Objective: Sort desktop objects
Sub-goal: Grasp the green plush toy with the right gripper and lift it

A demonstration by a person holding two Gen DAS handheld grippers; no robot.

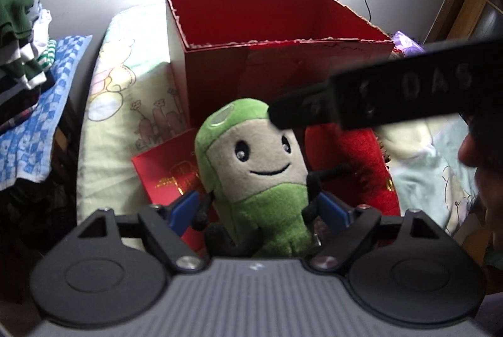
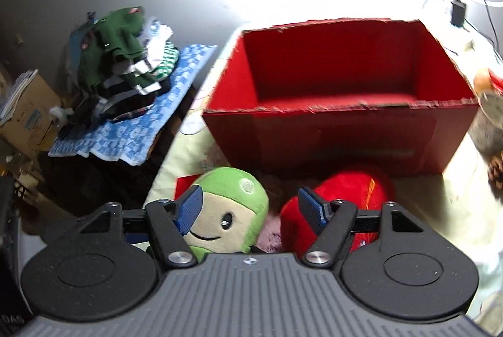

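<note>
The green plush toy (image 1: 251, 176) lies on the pale cartoon-print sheet (image 1: 125, 91), just at six o'clock of the open red cardboard box (image 1: 283, 32); it has a beige smiling face and thin black limbs. The left gripper (image 1: 259, 208) straddles its body, blue pads flanking it; whether they press I cannot tell. The left view alone shows a red envelope (image 1: 160, 170) beneath the toy. The right view alone shows folded clothes (image 2: 125, 66) at ten o'clock. The right gripper (image 2: 250, 206) tilts downward, jaws apart, over the toy and a red plush (image 2: 345, 192).

Plush doll (image 1: 251, 167) lies before the box (image 1: 283, 66), beside a cushion (image 2: 345, 198)
</note>
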